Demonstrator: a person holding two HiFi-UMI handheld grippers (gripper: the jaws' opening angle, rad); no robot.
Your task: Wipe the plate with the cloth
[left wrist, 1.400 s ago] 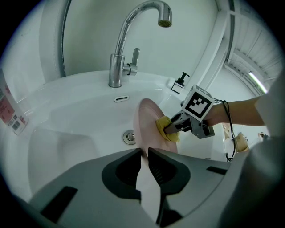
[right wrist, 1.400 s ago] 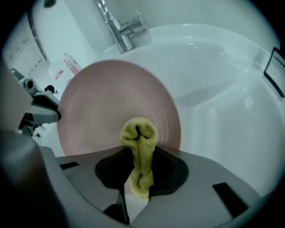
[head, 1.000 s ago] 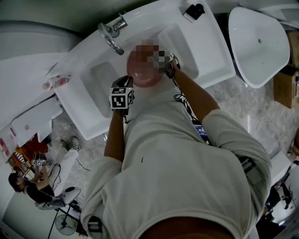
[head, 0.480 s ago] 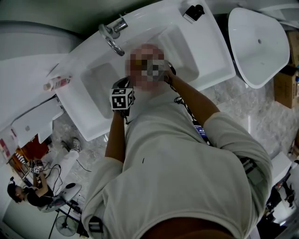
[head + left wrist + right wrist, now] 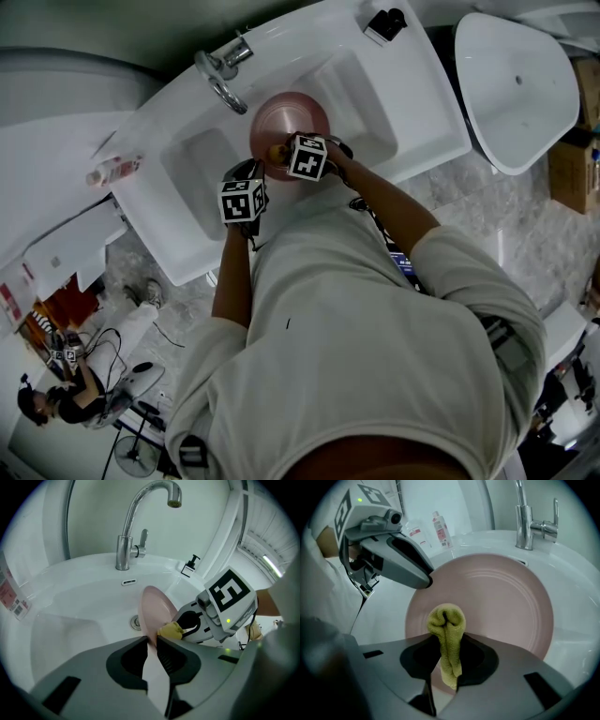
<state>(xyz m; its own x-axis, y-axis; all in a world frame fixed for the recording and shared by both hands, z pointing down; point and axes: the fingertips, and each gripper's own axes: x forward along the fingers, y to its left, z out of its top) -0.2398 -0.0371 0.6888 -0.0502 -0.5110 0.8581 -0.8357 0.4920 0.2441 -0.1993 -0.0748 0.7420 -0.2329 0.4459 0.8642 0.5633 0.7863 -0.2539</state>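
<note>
Jaws, left gripper (image 5: 151, 641): pressed onto near rim of plate (image 5: 157, 609), rim seen edge-on between the pads.
Jaws, right gripper (image 5: 447, 644): pinched tight on cloth (image 5: 446, 620), folded strip running down between them.
Cloth: yellow-green, bunched end poking out past the jaw tips, resting against plate's face close to its lower edge, just beside left gripper's hold.
Plate: pink, round, faint rings on its face; held up on edge over the basin, face turned toward right gripper.
Sink (image 5: 412, 141): white, basin under and around plate; person leaning over its front rim.
Drain (image 5: 135, 622): metal ring in basin floor, partly hidden behind plate.
Faucet (image 5: 136, 524): chrome, high curved spout with side lever, upright on back rim, beyond plate.
Bottle (image 5: 440, 529): small, red-labelled, on ledge beyond sink's rim, well apart from plate.
</note>
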